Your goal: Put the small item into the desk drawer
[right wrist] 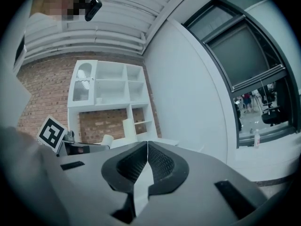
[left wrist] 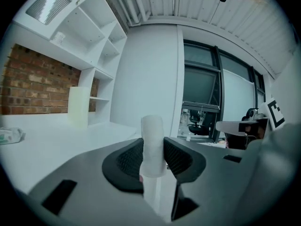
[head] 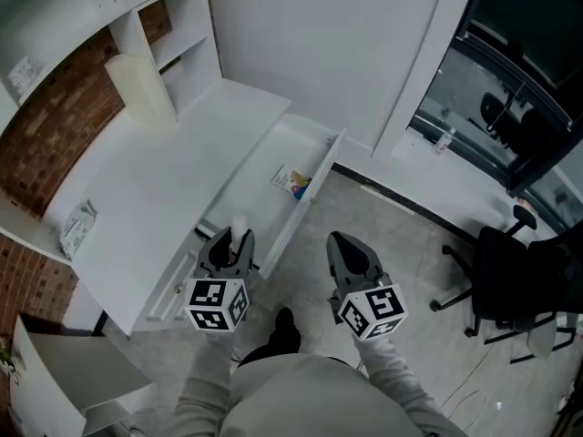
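Left gripper view: the small white cylindrical item is being clamped upright between the ribbed black pads of the left gripper, with its rounded top standing clear above the jaws. In the head view, the same item is being held by the left gripper at the near end of the open desk drawer, close to the front edge of the white desk. A small colourful packet is lying inside the drawer, further along. The right gripper is being held just beside the drawer over the floor, and its jaws are being kept pressed together on nothing. A tall cream cylinder and a wipes pack are being carried by the desk, well apart.
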The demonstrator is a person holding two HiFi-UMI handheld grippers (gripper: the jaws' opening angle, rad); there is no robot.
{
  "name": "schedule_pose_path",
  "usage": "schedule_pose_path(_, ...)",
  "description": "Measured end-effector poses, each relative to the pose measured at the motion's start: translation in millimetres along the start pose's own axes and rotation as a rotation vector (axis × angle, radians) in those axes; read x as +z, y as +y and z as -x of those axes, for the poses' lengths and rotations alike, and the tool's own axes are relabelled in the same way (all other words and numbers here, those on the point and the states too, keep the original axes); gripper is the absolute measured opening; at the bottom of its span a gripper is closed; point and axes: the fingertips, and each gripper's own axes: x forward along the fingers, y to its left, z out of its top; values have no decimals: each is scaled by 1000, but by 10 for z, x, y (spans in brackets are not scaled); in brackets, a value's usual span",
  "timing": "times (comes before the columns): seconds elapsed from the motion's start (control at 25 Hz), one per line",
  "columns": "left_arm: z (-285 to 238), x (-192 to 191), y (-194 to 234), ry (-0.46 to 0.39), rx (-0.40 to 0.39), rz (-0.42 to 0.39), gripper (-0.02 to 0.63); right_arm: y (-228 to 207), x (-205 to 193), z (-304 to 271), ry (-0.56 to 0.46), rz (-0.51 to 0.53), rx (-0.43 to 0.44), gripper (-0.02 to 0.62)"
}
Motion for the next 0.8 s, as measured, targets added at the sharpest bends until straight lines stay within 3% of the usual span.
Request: schedule_pose_path(0.8,-586,154,529,-7,-23,-19,141,-68,139,-760,-25,22,-21,28)
